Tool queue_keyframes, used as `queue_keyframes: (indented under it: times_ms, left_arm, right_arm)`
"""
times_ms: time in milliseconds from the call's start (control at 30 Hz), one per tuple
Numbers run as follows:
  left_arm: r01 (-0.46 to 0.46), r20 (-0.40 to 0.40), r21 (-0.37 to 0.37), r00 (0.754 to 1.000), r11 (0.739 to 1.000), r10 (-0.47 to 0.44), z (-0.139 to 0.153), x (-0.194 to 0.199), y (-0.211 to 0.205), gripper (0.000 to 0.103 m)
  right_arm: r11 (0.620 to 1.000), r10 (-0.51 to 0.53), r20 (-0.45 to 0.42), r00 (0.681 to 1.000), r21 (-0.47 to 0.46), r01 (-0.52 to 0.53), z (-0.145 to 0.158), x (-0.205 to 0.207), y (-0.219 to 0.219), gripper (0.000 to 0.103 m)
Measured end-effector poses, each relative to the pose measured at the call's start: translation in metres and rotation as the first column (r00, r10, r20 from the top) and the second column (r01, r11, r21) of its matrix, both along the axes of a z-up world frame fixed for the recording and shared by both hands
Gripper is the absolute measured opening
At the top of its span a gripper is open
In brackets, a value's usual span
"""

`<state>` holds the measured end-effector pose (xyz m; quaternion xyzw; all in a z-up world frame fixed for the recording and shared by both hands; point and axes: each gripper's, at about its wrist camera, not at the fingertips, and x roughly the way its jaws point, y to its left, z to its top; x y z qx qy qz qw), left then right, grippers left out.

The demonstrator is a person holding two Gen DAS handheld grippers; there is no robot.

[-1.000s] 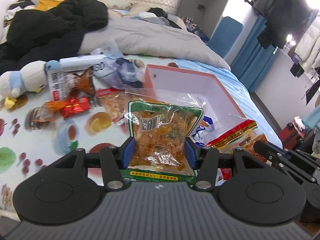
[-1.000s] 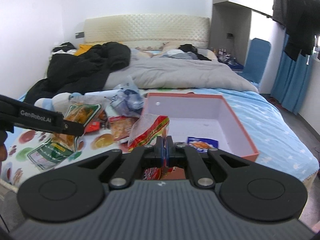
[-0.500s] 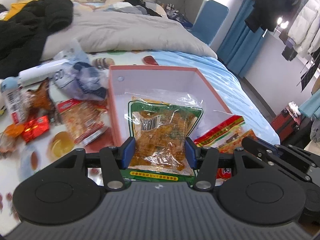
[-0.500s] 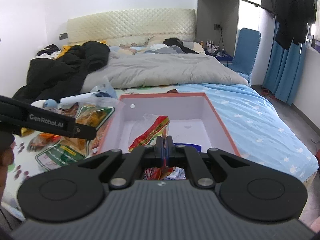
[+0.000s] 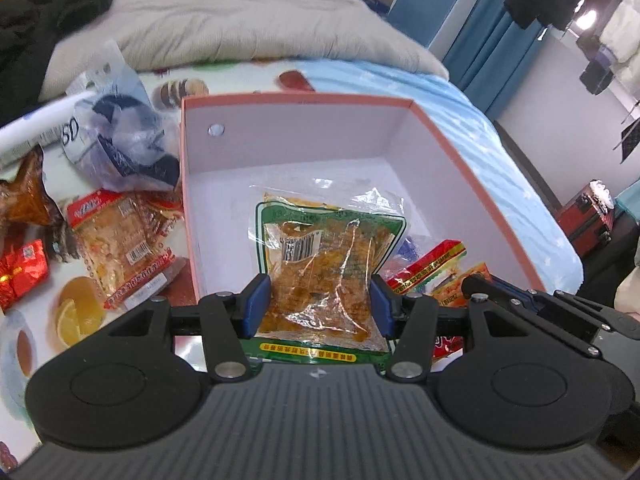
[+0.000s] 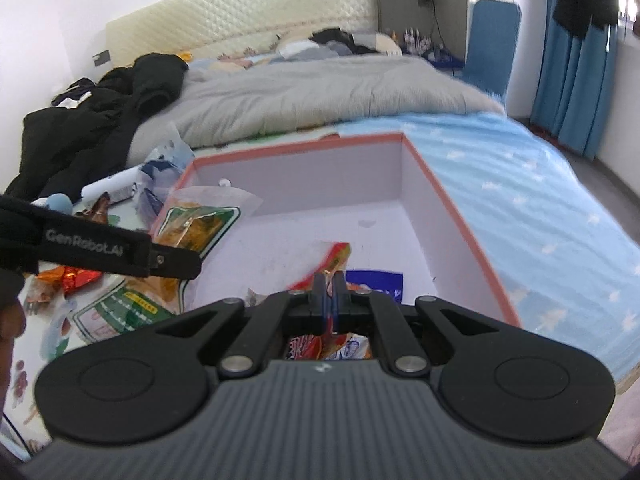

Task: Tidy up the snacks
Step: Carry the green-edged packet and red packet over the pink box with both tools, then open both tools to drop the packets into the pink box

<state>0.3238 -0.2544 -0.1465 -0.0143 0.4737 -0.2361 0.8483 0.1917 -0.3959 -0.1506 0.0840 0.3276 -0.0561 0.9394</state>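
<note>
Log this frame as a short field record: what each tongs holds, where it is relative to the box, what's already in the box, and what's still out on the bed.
left tongs: shut on green-bordered snack bag, held over the pink box
right tongs: shut on red-and-yellow snack packet, also over the box
box contents: blue packet on the floor
still on bed: red-labelled snack pack, red foil candy, crumpled blue-and-white bag
release: neither bag let go yet
</note>
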Motion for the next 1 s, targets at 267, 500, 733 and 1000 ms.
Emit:
queue_keyframes:
  times_ms: [267,500,733,1000]
  left_arm:
    - [0.006,-0.006,0.018,1.0,1.0,-0.005,-0.012,0.013,-0.009,0.073]
    - [0.006,0.013,-0.002,1.0,1.0,-0.006,0.002,0.007,-0.004,0.073]
    - [-0.004,0.066,-0.019,0.998,1.0,0.005,0.034,-0.02,0.018,0.073]
    - [-0.015,0.141,-0.043,0.99,0.999,0.021,0.075,-0.071,0.051,0.073]
  right_arm:
    - [0.999,-0.02,-0.051,0.999,0.044,0.022,-0.022,0.023,-0.012,0.013]
    - [0.997,-0.05,-0.059,0.997,0.047,0.053,-0.021,0.027,-0.015,0.055]
    - [0.997,-0.042,-0.026,0.999,0.06,0.044,-0.005,0.007,-0.005,0.056]
    - [0.997,-0.037,0.043,0.998,0.065,0.034,0.027,-0.03,0.017,0.056]
